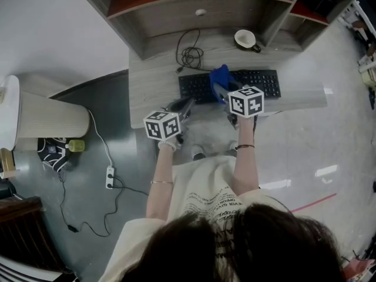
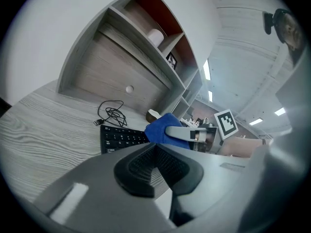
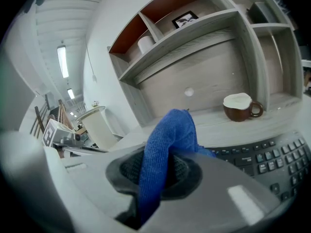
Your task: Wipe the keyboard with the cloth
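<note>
My right gripper clamps the cloth over the middle of the keyboard, which runs sideways; my left gripper, closed and empty, is near its left end

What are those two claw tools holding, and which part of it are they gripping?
The right gripper pinches the blue cloth at its bunched middle, a fold sticking out ahead. The left gripper holds nothing.

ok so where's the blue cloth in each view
Head view: cloth at centre, over the keyboard, held by the right gripper.
Left gripper view: cloth at centre, covering the right end of the visible keyboard.
Right gripper view: cloth at lower centre, pinched between the jaws.
Shared landmark: the keyboard, in all three.
</note>
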`<state>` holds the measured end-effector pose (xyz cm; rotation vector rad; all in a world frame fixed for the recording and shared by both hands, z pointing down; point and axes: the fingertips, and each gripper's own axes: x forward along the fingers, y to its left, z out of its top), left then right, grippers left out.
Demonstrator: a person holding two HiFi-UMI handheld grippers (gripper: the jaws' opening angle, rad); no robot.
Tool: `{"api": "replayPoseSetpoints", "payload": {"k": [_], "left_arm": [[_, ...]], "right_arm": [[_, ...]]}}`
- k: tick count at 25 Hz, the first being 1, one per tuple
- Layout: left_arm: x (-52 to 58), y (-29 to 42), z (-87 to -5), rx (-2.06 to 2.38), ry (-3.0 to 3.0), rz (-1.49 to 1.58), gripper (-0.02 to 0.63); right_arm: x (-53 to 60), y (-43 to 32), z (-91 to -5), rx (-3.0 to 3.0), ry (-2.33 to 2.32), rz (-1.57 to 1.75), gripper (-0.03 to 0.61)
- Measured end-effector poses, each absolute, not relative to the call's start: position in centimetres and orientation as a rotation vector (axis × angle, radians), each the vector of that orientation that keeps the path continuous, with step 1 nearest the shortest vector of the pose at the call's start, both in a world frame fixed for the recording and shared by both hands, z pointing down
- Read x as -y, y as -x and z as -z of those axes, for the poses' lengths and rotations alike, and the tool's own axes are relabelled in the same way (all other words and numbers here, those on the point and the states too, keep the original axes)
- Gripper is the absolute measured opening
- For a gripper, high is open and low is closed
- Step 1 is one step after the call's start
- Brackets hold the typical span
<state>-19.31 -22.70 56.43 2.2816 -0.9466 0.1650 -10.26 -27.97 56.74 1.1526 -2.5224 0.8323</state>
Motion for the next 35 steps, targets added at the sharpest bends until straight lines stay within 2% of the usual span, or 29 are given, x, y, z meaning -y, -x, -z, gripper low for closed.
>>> {"api": "replayPoseSetpoints", "payload": {"k": [35], "left_arm": [[22.0,26.5,-57.1,1.048,-2.236,-0.147,-0.003]], "right_arm": [[27.8,19.3,-57.2,2.574,-1.007,-0.822,0.052]]}}
